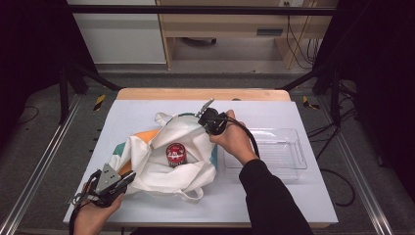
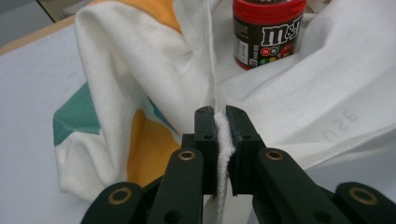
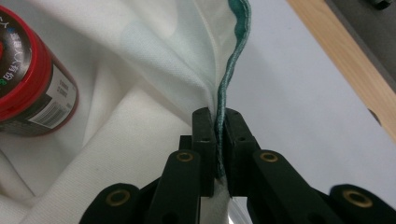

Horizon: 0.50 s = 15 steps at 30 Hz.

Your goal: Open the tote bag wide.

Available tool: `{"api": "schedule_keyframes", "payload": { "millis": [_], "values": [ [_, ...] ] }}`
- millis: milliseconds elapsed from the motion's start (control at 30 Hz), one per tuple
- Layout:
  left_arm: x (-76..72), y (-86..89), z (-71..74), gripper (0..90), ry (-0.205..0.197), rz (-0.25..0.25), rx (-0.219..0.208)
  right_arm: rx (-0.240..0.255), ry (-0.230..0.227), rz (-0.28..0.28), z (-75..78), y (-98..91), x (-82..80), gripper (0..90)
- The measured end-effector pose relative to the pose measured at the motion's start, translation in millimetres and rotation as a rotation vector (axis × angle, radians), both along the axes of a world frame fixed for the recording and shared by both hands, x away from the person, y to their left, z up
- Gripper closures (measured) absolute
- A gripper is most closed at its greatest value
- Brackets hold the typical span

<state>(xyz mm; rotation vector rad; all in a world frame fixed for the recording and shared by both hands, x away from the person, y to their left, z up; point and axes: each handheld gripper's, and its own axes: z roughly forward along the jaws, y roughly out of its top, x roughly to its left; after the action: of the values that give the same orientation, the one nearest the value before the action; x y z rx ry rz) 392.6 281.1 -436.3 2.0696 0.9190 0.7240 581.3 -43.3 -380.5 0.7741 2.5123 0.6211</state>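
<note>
Nearest, left gripper (image 2: 220, 135) pinches the white edge of the cloth bag (image 1: 169, 152). Beyond its jaws, a red-lidded candy jar (image 1: 175, 154) stands in the bag's mouth. Farther off, right gripper (image 3: 218, 140) clamps the bag's teal-trimmed rim; a clear tray (image 1: 288, 161) lies beside it.

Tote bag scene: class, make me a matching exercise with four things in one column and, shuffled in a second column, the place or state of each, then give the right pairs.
Things:
1. Candy jar
2. Clear plastic tray
3. Left gripper
4. Right gripper

Places or states:
A. Shut on the teal-trimmed edge of the tote bag
B. Empty, to the right of the bag
C. Upright on the bag's white cloth, red lid on
D. Shut on a white edge of the bag, near the table's front left corner

Pairs: 1-C, 2-B, 3-D, 4-A
</note>
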Motion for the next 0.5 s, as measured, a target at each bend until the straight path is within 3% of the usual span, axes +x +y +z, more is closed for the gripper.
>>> {"api": "schedule_keyframes", "payload": {
  "millis": [233, 400, 467, 500],
  "values": [
    [-2.8, 5.0, -2.3, 84.3, 0.031, -0.006, 0.039, 0.0, -0.029, 0.002, 0.9, -8.1, 4.2, 85.9],
    [-1.9, 3.2, -5.0, 84.3, 0.037, -0.011, 0.045, 0.016, -0.015, -0.018, -1.8, -7.3, 6.7, 85.0],
    [-1.6, 2.6, -5.4, 84.1, 0.033, -0.014, 0.044, 0.023, -0.012, 0.0, 0.0, -4.2, 3.1, 81.2],
    [-1.7, 1.2, -6.4, 84.1, 0.027, -0.016, 0.038, 0.033, -0.015, 0.008, 1.7, -3.4, 0.9, 74.2]
  ]
}}
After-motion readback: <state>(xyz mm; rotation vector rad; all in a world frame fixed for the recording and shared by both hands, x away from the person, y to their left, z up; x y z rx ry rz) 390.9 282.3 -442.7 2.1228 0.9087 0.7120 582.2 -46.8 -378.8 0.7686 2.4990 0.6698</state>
